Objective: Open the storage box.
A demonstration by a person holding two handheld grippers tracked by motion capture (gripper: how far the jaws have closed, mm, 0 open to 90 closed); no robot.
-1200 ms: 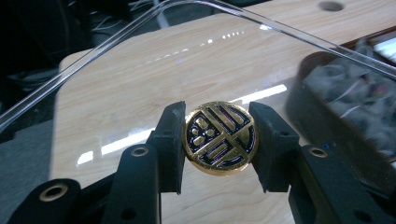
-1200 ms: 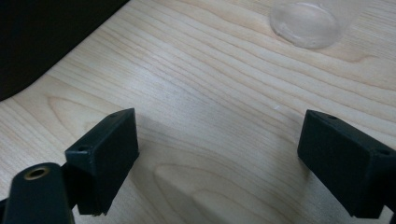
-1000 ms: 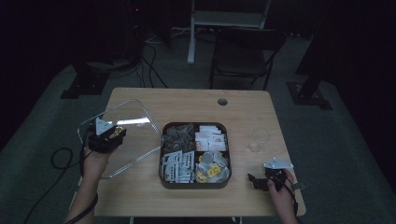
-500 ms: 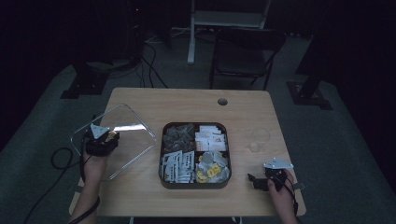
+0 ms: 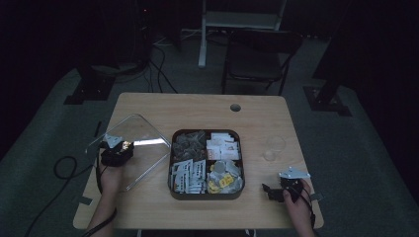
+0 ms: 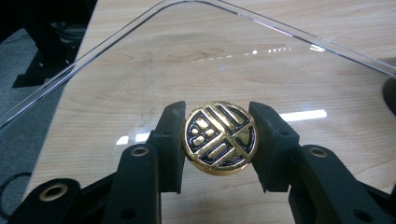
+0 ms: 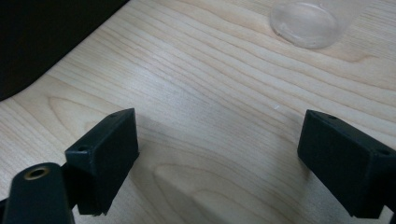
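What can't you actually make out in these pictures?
- High view, dim and small: what the packets in the tray are.
- High view: the left gripper covers the gold knob of the clear lid.
- Right gripper view: the clear cup is cut off by the top edge.

The left gripper (image 5: 116, 151) sat at nine o'clock, jaws clamped shut. The right gripper (image 5: 277, 191) rested at four o'clock, jaws spread wide.
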